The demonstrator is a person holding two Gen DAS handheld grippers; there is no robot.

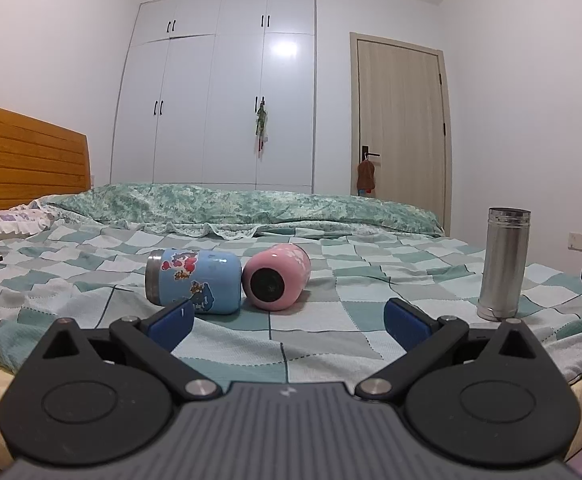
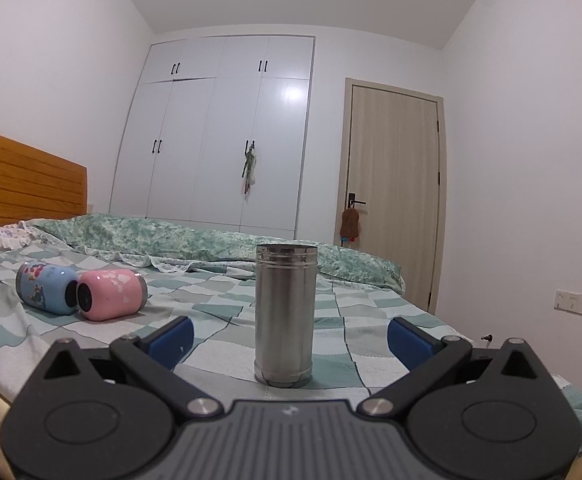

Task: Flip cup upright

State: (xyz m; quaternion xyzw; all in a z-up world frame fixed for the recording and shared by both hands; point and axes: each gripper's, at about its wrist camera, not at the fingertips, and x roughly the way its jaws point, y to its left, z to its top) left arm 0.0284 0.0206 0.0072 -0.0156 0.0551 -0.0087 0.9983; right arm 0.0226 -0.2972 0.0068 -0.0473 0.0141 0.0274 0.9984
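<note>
While the steel flask already stands upright on the bed, the blue cup and pink cup lie on their sides well to its left, touching. Blue's long axis runs crosswise; pink's base faces the left gripper, the nearer one, fingers spread wide and empty. The right gripper, equally wide and empty, brackets the flask.

Both wrist views low over bed, facing wardrobe, seemingly side by side
</note>
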